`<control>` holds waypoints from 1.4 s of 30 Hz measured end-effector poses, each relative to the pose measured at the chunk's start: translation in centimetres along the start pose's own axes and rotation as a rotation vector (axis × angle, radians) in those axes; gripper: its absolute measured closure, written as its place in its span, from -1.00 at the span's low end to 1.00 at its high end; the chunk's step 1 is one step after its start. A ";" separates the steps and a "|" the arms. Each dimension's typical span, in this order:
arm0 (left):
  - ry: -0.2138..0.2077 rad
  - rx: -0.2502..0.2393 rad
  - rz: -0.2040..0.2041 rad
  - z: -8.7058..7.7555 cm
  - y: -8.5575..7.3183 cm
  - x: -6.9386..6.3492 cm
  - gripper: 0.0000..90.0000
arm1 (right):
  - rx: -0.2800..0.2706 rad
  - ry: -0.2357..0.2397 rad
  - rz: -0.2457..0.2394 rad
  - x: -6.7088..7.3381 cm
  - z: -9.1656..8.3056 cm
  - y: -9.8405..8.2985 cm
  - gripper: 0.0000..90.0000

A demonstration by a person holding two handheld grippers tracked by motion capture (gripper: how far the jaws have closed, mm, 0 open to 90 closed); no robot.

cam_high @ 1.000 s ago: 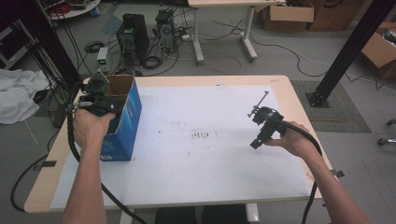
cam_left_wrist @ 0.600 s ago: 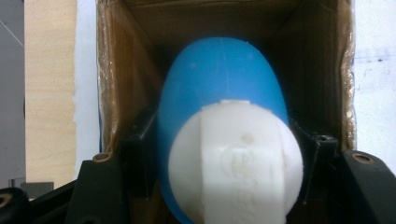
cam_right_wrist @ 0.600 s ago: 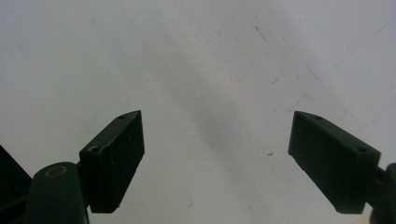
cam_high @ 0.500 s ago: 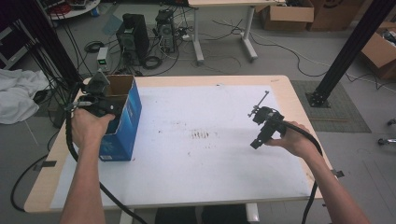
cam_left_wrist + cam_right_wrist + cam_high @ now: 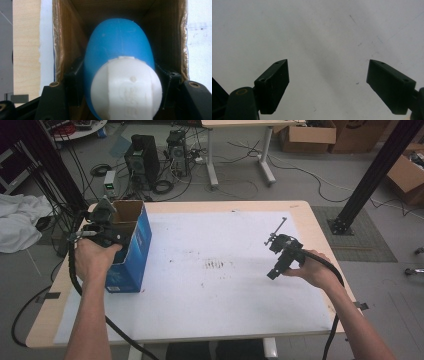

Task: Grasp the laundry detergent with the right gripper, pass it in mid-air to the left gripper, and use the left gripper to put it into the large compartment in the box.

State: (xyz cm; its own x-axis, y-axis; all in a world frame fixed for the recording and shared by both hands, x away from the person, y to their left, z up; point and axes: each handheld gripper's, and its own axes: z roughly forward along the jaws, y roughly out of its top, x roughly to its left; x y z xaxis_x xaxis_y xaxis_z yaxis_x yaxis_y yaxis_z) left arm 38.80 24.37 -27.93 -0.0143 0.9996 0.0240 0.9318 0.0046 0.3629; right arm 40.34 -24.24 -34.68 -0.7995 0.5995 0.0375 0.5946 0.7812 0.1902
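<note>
A blue bottle [image 5: 117, 47] with a white cap [image 5: 126, 90] sits between the jaws of my left gripper [image 5: 120, 77], which is shut on it. The bottle points down into an open blue cardboard box [image 5: 131, 245] with a brown inside [image 5: 165, 32]. In the high view my left gripper [image 5: 102, 227] hangs over the box's open top at the table's left. At the table's right, my right gripper [image 5: 277, 265] hovers over the white sheet [image 5: 210, 270]. Its jaws [image 5: 328, 87] stand wide open with nothing between them.
The white sheet [image 5: 324, 32] covers most of the wooden table [image 5: 320, 230] and bears faint dark smudges [image 5: 216, 265]. Beyond the table lie computer towers [image 5: 142, 152], cables, a second table's legs, cardboard boxes [image 5: 305, 135] and a black post [image 5: 372, 175].
</note>
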 end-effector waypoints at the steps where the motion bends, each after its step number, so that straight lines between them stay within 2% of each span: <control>1: 0.000 0.000 0.000 0.0 0.0 0.0 -0.15 | 0.002 0.001 -0.002 0.0 0.0 0.1 -0.60; 20: -0.004 0.013 0.009 0.0 0.2 -0.1 -0.16 | 0.010 -0.002 -0.006 -0.1 0.1 0.0 -0.60; 22: 0.012 0.011 0.006 -0.2 0.2 -0.2 -0.20 | 0.012 -0.004 -0.002 -0.1 0.1 0.0 -0.60; 28: 0.007 0.014 0.006 -0.7 0.3 -0.1 -0.24 | 0.010 -0.005 -0.001 -0.1 0.1 -0.1 -0.61; 42: -0.001 0.025 0.002 -0.7 0.4 -0.3 -0.38 | 0.012 -0.004 0.003 -0.1 0.1 -0.2 -0.61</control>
State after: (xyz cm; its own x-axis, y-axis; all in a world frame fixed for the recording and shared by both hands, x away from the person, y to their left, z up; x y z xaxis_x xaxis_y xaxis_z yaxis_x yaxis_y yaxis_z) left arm 38.96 24.09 -27.10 -0.0121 0.9996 0.0237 0.9407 0.0033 0.3391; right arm 40.35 -24.46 -34.78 -0.7974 0.6024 0.0345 0.5981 0.7814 0.1780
